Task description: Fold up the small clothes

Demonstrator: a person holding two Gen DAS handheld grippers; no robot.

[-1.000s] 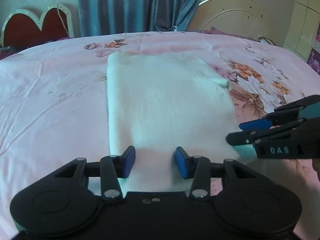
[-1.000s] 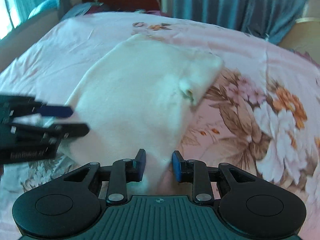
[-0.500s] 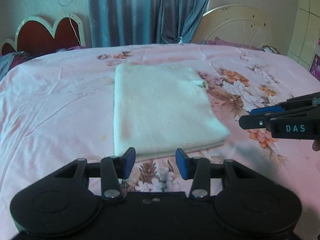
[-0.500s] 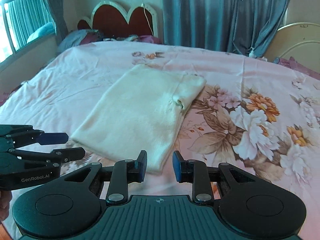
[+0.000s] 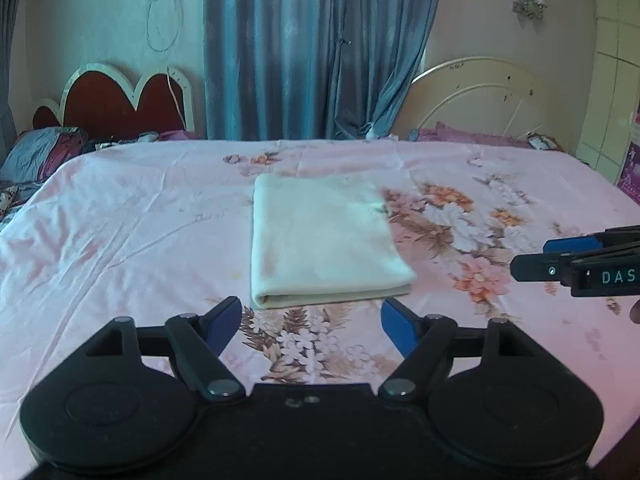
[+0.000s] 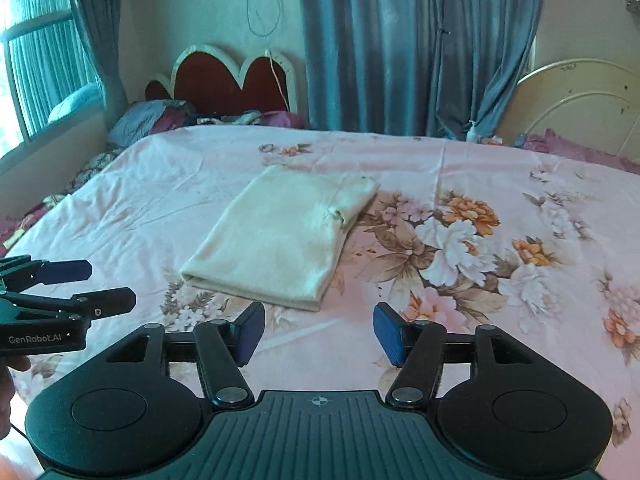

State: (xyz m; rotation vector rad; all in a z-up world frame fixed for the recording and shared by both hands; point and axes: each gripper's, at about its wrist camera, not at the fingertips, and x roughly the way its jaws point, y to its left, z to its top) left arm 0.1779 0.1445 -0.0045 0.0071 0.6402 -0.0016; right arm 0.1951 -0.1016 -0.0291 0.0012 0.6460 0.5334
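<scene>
A cream-white garment lies folded into a flat rectangle on the pink floral bed sheet; it also shows in the right wrist view. My left gripper is open and empty, held back from the garment's near edge. My right gripper is open and empty, also short of the garment. The right gripper shows at the right edge of the left wrist view. The left gripper shows at the left edge of the right wrist view.
The bed has a red heart-shaped headboard at the back left and a cream metal bed frame at the back right. Blue curtains hang behind. Pillows and bedding lie at the far left. A window is on the left wall.
Both grippers have pulled back and up from the garment, which now lies flat on the bed. Both sets of jaws have opened wider.
</scene>
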